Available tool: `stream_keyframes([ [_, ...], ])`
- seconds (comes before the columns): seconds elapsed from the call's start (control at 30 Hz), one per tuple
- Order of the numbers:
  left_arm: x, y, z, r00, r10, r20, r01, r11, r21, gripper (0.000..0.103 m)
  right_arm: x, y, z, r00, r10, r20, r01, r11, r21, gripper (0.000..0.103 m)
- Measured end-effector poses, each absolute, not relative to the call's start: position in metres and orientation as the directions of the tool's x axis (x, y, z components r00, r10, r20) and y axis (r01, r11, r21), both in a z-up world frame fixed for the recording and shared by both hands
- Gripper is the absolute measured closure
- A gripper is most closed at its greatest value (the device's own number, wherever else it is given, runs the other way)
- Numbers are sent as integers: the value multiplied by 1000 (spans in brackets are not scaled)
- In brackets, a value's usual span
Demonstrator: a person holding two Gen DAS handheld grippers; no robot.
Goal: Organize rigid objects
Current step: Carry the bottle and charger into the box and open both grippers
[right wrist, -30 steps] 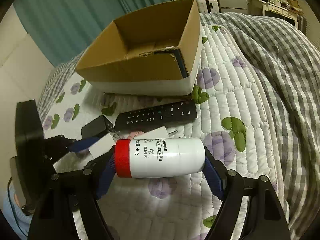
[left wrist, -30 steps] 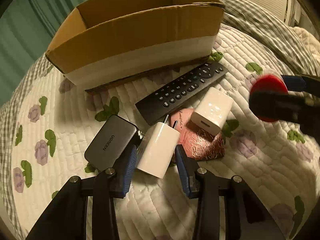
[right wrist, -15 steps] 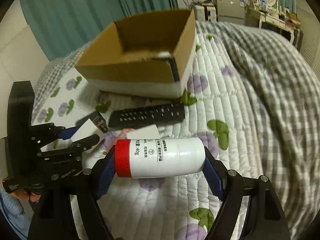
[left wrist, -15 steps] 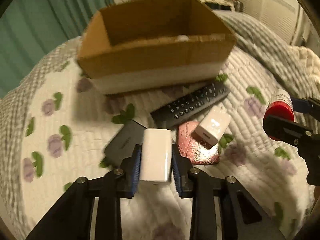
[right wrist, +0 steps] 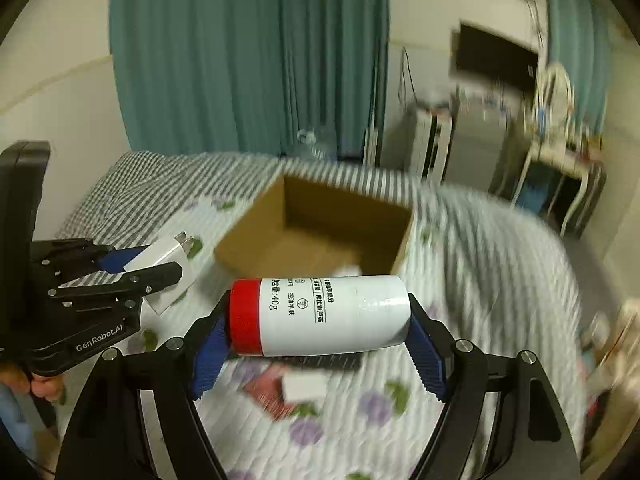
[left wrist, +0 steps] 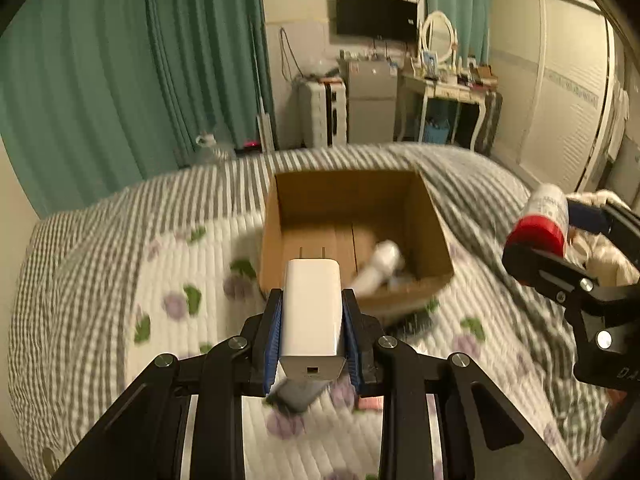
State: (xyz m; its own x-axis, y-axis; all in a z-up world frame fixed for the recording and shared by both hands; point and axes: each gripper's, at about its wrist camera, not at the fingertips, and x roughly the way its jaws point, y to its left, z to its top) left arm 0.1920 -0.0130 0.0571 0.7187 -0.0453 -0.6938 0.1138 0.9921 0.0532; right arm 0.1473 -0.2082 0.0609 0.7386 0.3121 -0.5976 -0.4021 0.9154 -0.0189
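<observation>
Left wrist view gives us the white charger (left wrist: pixel 311 312) first: a smooth rectangular block, two metal prongs pointing away from us toward the cardboard box (left wrist: pixel 434 236), a small port on its near end face. Our left gripper (left wrist: pixel 312 332) is closed on it, blue pads pressing both long sides, and it hangs in the air above the quilt (left wrist: pixel 168 264), just short of the box's near wall. In the right wrist view the same charger (right wrist: pixel 166 268) shows tilted between the left gripper's fingers (right wrist: pixel 150 278), prongs up and toward the box (right wrist: pixel 256 240).

Our right gripper (right wrist: pixel 320 330) is clamped end to end on the white bottle (right wrist: pixel 332 316), which lies crosswise: red cap at the left pad, flat base at the right pad, black printed text running around its body, including "40g". It too is held clear of the bed, in front of the box's near corner. From the left wrist view we see the bottle (left wrist: pixel 544 220) cap-first at the right edge, level with the box's right wall.

The box sits open on the quilt, brown inside, with a blurred white item (left wrist: pixel 378 268) lying on its floor near the front. Below the bottle, on the flowered quilt (right wrist: pixel 460 408), lie a pinkish-red flat object (right wrist: pixel 266 390) and a small white block (right wrist: pixel 304 386) on top of it, both blurred. A dark object (left wrist: pixel 298 394) lies under the charger.
</observation>
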Motion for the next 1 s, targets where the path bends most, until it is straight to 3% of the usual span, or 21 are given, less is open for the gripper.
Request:
stream_keyframes([
  [0.13,222,-13,66,740,-42,-671,109,992,57,75,184,-204,82,719,379,-582,-463,886,4,25],
  [0.23,248,-13,60,746,-43,-664,111,992,60,75,214,-199,77,728,339,-596,-455,889,-51,25],
  [0.63,328,-26,-36,669,-50,-742,157,985,75,75,330,-186,-33,684,249,-686,-388,920,-54,25],
  [0.9,338,-29,-56,658,-11,-753,146,983,113,75,346,-182,-58,668,289,-686,-427,903,-35,25],
  [1.0,331,-22,-43,671,-24,-741,125,989,80,66,340,-181,-47,704,252,-664,-396,915,-72,13],
])
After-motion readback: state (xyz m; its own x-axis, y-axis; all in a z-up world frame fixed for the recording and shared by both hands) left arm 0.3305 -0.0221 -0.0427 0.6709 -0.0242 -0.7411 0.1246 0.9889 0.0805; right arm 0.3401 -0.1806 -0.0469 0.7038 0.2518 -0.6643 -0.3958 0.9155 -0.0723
